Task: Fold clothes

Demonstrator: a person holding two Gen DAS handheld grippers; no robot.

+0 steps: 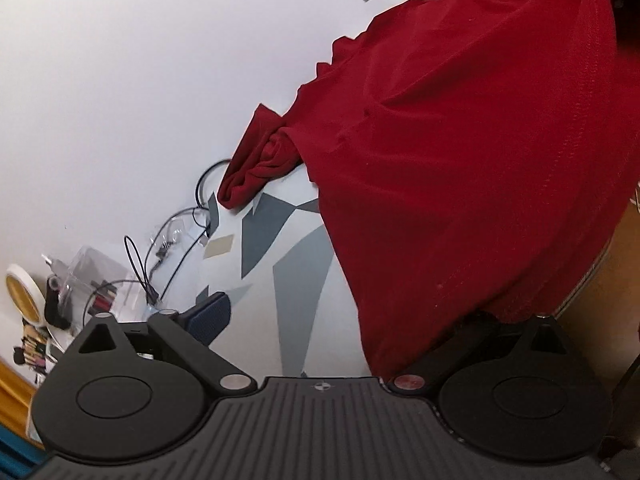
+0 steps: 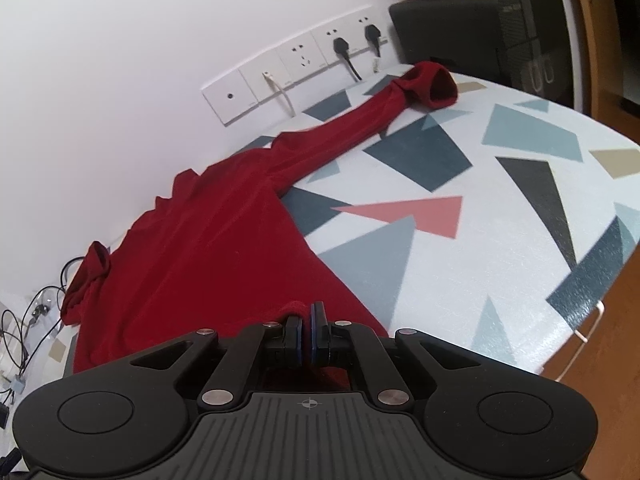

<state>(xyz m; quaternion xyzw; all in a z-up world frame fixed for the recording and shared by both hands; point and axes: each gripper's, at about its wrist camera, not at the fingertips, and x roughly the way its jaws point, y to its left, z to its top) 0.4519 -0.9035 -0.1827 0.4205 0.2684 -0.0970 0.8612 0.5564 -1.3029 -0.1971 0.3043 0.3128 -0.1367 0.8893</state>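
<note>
With the dark red knit sweater (image 2: pixel 208 224) spread over the triangle-patterned tabletop (image 2: pixel 500 208), the right gripper (image 2: pixel 306 330) pinches its hem while the left gripper (image 1: pixel 320 320) gapes wide, so lifting evenly probably avoids bunching.

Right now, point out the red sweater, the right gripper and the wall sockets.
red sweater (image 2: pixel 208 248): right wrist view, on the flat body panel.
right gripper (image 2: pixel 307 330): right wrist view, between the closed fingertips pinching the hem.
wall sockets (image 2: pixel 304 58): right wrist view, on the empty middle plate.
</note>
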